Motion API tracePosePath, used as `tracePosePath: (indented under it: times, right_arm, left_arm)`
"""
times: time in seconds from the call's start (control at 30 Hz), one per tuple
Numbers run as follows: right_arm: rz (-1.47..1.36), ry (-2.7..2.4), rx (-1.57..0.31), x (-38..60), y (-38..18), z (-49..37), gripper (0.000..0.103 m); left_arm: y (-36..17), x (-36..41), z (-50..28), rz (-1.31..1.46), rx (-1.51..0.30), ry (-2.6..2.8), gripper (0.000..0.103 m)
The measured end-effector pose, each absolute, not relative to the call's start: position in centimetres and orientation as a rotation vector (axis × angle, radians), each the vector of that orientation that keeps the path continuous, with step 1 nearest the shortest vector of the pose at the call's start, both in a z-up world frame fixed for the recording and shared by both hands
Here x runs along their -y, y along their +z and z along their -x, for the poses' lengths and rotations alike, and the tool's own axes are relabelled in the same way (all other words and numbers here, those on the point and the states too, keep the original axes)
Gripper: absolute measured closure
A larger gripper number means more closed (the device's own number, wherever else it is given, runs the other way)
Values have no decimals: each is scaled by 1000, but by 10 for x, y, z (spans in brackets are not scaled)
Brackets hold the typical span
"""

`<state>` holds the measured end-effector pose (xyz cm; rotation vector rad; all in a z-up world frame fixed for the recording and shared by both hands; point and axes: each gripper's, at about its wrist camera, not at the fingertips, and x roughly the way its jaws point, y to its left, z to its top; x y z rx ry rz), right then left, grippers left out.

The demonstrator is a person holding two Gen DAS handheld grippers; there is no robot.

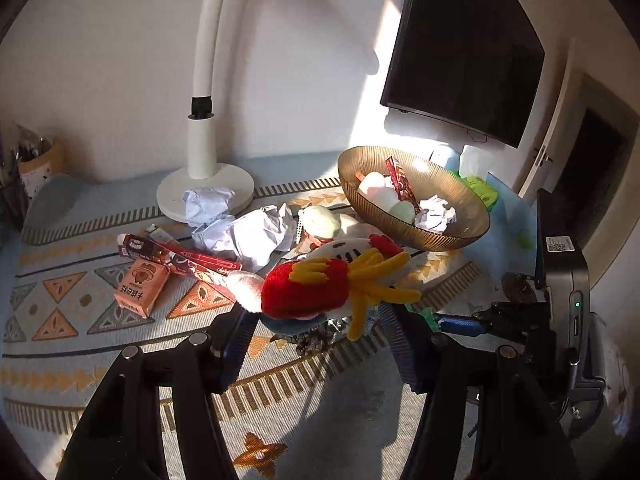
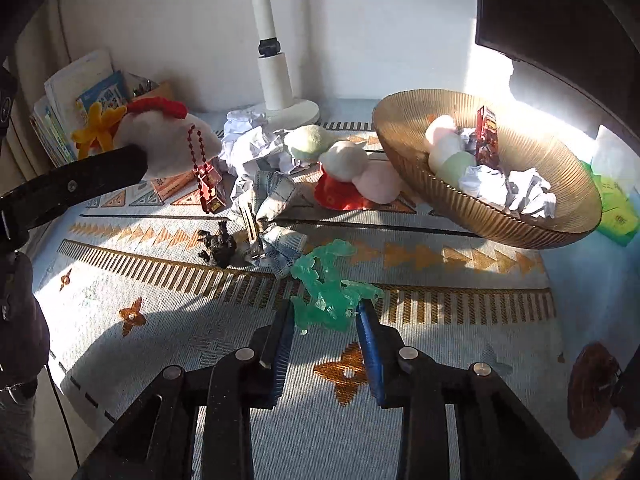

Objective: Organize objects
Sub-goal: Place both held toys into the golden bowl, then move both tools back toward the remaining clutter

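Surface: a patterned mat [image 2: 420, 432] is covering the table, with pale blue showing at its right edge.
Back: a white lamp base [image 2: 296, 110] is standing by the wall, crumpled paper [image 1: 256, 236] lying against it.
Right: an amber ribbed bowl [image 2: 532, 236] is sitting on the mat.
Middle: a checked cloth [image 2: 276, 200], a dark figurine [image 2: 219, 245] and round plush toys [image 2: 352, 164] are lying close together.
Left: an orange carton [image 1: 140, 286] is resting beside red snack packets [image 1: 180, 258].
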<state>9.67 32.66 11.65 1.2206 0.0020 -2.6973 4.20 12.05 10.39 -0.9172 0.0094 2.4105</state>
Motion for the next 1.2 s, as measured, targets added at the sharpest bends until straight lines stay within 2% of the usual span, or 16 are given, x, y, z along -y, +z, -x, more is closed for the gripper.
tracePosePath:
  times: [0.17,0.3,0.43,0.67,0.73,0.77,0.8,1.1,1.13,1.2]
  right_arm:
    - [-1007,-2882,232,-381,192,-91,72]
    - [-846,-3010,383,-413,230,-76,72]
    - [-871,-3042,483,-432,228,-49,72]
    - [-1000,-2979,636,-457,189,-15,71]
    - [-1036,-2980,660,-462,182,-11,66]
    - [-1040,-2972,677,-464,180,-11,59]
    - [-1034,-2966,690,-465,179,-13,57]
    - [-962,-2917,620,-438,196,-40,53]
    - [-951,-2911,593,-429,200,-44,49]
    - [-925,-2895,532,-409,206,-55,36]
  left_arm:
    - [133,-166,-26,827,-6,2387,44]
    - [157,-222,-9,763,-30,2371,44]
    - [160,-270,11,746,-49,2346,44]
    - [127,-309,47,789,-69,2322,41]
    - [121,-312,51,777,-59,2318,36]
    - [118,-313,54,796,-40,2295,28]
    - [116,-314,58,820,-23,2269,22]
    - [126,-280,48,855,34,2289,22]
    - [130,-272,43,849,42,2300,22]
    - [141,-252,33,827,60,2326,22]
